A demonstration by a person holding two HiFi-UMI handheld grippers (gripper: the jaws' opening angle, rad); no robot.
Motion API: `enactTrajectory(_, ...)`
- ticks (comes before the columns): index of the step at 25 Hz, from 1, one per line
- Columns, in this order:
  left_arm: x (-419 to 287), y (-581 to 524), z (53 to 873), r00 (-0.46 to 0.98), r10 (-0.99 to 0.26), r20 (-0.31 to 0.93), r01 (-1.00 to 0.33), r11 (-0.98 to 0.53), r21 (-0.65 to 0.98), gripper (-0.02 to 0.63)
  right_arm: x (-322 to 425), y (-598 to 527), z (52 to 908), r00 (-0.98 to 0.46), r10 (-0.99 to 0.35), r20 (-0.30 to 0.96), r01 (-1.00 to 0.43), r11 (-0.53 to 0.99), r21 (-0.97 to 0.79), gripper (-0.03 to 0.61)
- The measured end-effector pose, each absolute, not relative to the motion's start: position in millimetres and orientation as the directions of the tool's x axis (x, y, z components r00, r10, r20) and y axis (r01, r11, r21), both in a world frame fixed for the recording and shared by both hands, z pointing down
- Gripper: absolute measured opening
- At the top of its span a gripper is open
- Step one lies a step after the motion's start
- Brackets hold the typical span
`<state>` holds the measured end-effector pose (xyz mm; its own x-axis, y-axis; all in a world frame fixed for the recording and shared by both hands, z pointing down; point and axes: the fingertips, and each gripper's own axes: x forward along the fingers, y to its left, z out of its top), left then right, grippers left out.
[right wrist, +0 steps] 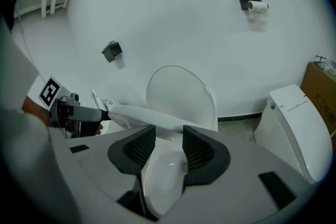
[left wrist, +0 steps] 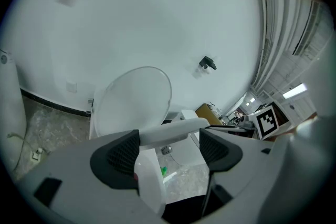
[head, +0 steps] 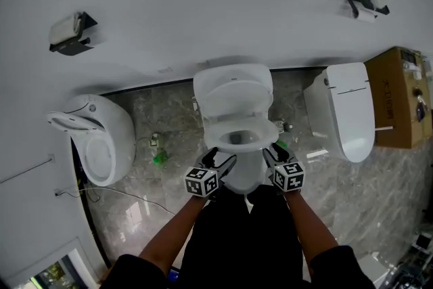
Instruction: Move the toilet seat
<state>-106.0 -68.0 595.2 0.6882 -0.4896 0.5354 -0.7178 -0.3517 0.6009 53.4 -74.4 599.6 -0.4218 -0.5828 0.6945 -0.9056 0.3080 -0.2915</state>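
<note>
head view: the toilet seat [head: 260,126] lies over the toilet bowl [head: 243,176], with the lid [head: 233,86] upright behind the bowl. the left gripper [head: 220,159] and right gripper [head: 274,153] flank the bowl's front, forearms reaching forward and angled down, probably so both sides lift evenly. left gripper view: the jaws stand wide, clamped across the seat's band above the bowl. right gripper view: narrower jaws appear to pinch the seat rim, tilted just clear of the bowl.

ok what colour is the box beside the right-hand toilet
Brown, like plain cardboard. The box shows best in the head view.
</note>
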Motion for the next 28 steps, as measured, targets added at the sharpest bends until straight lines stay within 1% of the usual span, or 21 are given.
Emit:
enactTrajectory(6, -105.7, -87.0, 591.2, 0.693, -0.467, 0.549, -0.712, -0.326, 0.621, 0.351, 55.4, -93.8, 594.8, -0.433, -0.590, 0.682, -0.901, 0.293, -0.318, 0.179)
enactTrajectory(9, -103.2, -93.5, 590.2, 0.685, -0.460, 0.566, -0.724, -0.341, 0.600, 0.351, 57.4, -101.2, 593.3, -0.445, -0.594, 0.670, -0.895, 0.293, -0.336, 0.181)
enactTrajectory(19, -103.7, -135.6, 585.4, 0.586, -0.545, 0.599, -0.795, -0.247, 0.553, 0.351, 58.8, -140.3, 585.7, -0.525, -0.571, 0.631, -0.849, 0.299, -0.436, 0.184)
enactTrajectory(28, -107.6, -173.5, 584.2, 0.530, -0.592, 0.607, -0.820, -0.178, 0.543, 0.351, 58.2, -177.2, 585.6, -0.548, -0.561, 0.620, -0.832, 0.289, -0.474, 0.170)
